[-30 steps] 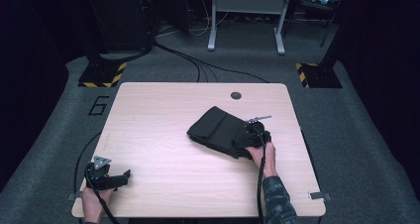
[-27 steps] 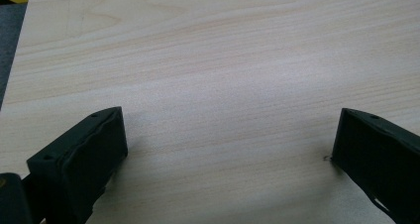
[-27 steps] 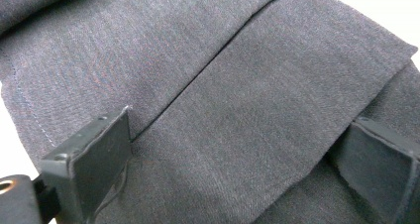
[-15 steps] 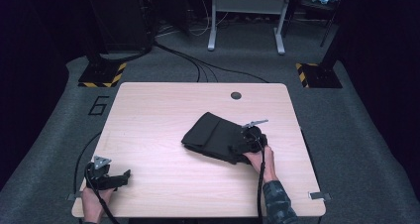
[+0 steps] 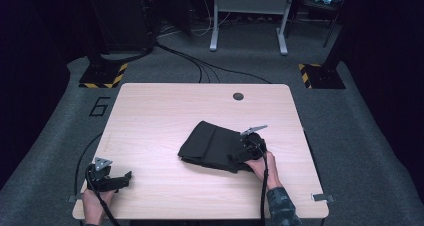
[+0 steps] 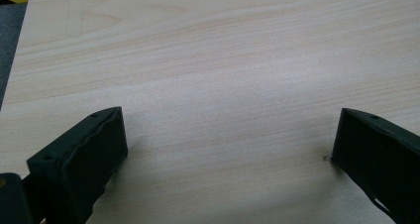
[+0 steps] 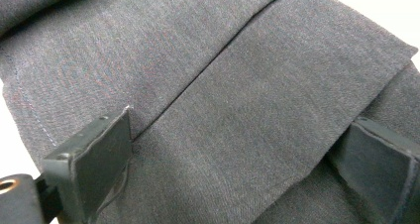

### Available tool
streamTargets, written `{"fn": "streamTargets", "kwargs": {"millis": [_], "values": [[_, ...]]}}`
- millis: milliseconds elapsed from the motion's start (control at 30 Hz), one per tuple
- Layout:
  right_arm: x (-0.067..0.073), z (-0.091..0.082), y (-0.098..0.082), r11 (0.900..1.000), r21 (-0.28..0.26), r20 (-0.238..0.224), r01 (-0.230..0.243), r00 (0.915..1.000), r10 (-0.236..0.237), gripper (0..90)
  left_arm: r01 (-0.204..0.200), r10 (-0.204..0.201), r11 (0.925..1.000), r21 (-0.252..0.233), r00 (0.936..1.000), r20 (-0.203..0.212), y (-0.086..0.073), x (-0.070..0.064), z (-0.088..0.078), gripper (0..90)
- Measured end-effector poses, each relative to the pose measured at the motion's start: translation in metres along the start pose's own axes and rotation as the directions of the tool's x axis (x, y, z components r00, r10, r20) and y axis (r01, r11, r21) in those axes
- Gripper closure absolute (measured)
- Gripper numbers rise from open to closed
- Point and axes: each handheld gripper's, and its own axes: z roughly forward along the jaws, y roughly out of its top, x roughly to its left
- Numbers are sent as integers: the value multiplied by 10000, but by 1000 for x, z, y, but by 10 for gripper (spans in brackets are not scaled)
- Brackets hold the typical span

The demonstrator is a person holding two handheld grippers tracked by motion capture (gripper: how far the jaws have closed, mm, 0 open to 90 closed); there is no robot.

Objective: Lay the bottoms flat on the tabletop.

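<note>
On cloth (image 5: pixel 212 146): R gripper (image 5: pixel 248 151) (open).

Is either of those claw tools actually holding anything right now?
No. The right gripper has its jaws spread wide over the folded dark cloth, resting on its near right end, not clamped. The left gripper is open above the bare table.

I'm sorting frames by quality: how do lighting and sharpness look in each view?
High view: table evenly lit, surroundings dark, dark folded cloth shows little detail. Left gripper view: soft shadows under the jaws on wood. Right gripper view: cloth weave sharp, top right corner blown out white.
</note>
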Motion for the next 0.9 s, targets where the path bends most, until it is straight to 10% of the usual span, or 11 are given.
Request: {"fn": "streamTargets", "kwargs": {"millis": [900], "values": [[46,-17,-20,9910,-7,-1153,1336,9844,-1327,6,22,-22,10000,-11,10000,5,0,0,0,1]]}}
